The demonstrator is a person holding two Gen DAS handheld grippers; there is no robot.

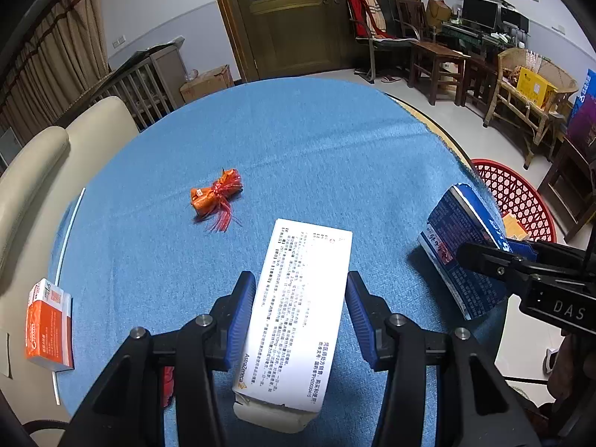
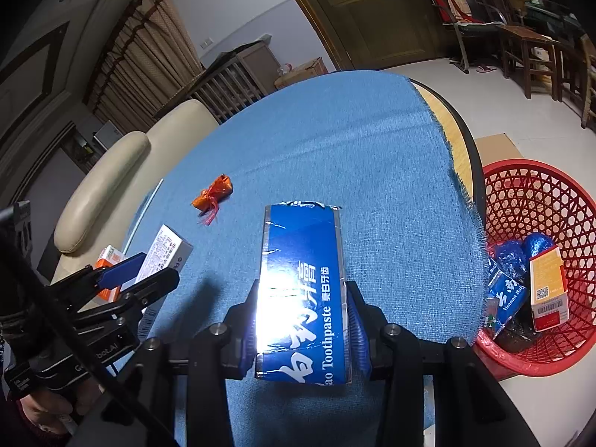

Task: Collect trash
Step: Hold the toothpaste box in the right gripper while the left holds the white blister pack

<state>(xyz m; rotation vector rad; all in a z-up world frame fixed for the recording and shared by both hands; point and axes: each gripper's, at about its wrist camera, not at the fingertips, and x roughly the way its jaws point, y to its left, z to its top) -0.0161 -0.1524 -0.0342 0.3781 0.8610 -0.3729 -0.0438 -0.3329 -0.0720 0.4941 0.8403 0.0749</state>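
Observation:
My left gripper (image 1: 300,279) is shut on a white medicine box (image 1: 298,309) with printed text, held just over the blue tablecloth (image 1: 298,138). The right wrist view shows that gripper (image 2: 149,268) and its box (image 2: 164,251) at the left. My right gripper (image 2: 303,290) is shut on a blue toothpaste box (image 2: 301,290) with a torn far end. In the left wrist view the same box (image 1: 458,257) sits at the right edge of the table. An orange wrapper (image 1: 216,195) tied with red string lies mid-table. An orange and white box (image 1: 48,326) rests at the table's left edge.
A red mesh basket (image 2: 540,193) stands on the floor to the right of the table, holding blue wrappers and a yellow and red box (image 2: 549,290). A thin white stick (image 1: 69,223) lies along the left edge. A cream armchair (image 1: 33,171) stands to the left.

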